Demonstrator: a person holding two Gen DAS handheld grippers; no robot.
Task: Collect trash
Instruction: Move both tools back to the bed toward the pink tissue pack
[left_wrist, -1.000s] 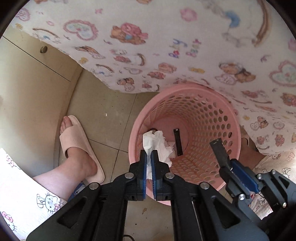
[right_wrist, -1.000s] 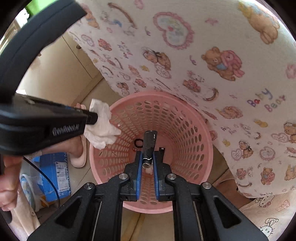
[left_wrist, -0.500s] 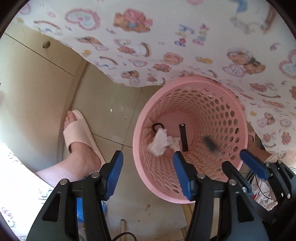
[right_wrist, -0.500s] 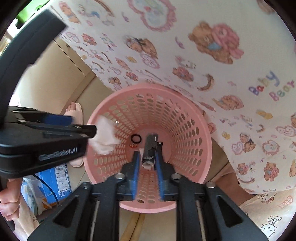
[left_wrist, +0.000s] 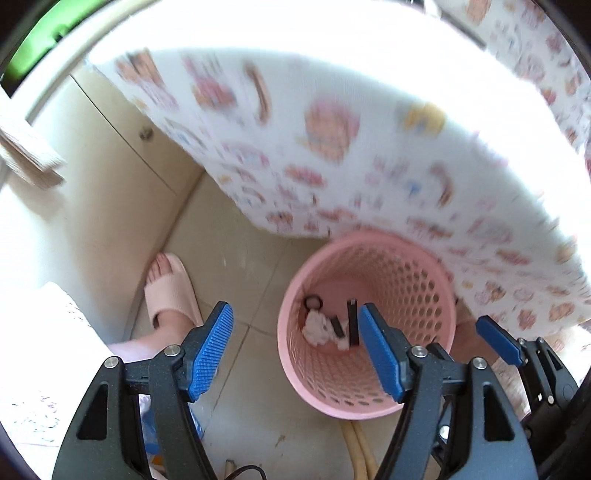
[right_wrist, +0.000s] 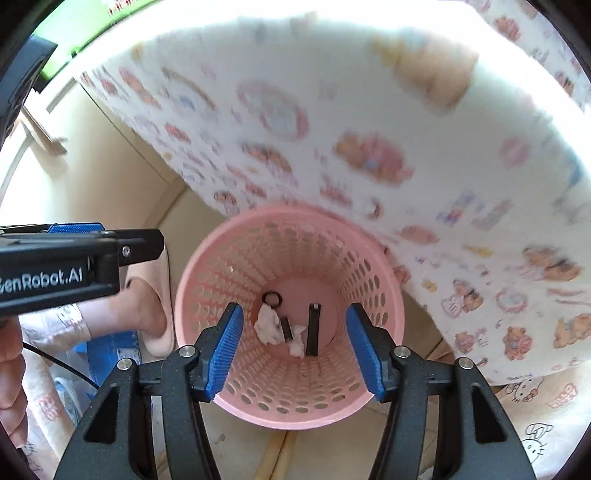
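Observation:
A pink perforated basket (left_wrist: 424, 280) (right_wrist: 229, 280) stands on the tiled floor. At its bottom lie a crumpled white tissue (left_wrist: 317, 326) (right_wrist: 269, 325), a short dark piece (right_wrist: 286, 328), a long black stick (left_wrist: 352, 321) (right_wrist: 313, 328) and a black ring (left_wrist: 313, 302) (right_wrist: 272, 297). My left gripper (left_wrist: 297, 350) is open and empty above the basket's left rim. My right gripper (right_wrist: 293, 350) is open and empty above the basket; one of its fingers (left_wrist: 498, 339) shows in the left wrist view.
A cartoon-print tablecloth (left_wrist: 369, 147) (right_wrist: 369, 129) hangs over the basket's far side. A foot in a pink slipper (left_wrist: 170, 291) (right_wrist: 155, 306) stands left of the basket. A beige cabinet (left_wrist: 92, 177) is at the left. A blue box (right_wrist: 110, 354) lies on the floor.
Both grippers opened and rose away from the basket. The tissue left my left gripper and the dark piece left my right gripper; both now lie in the basket.

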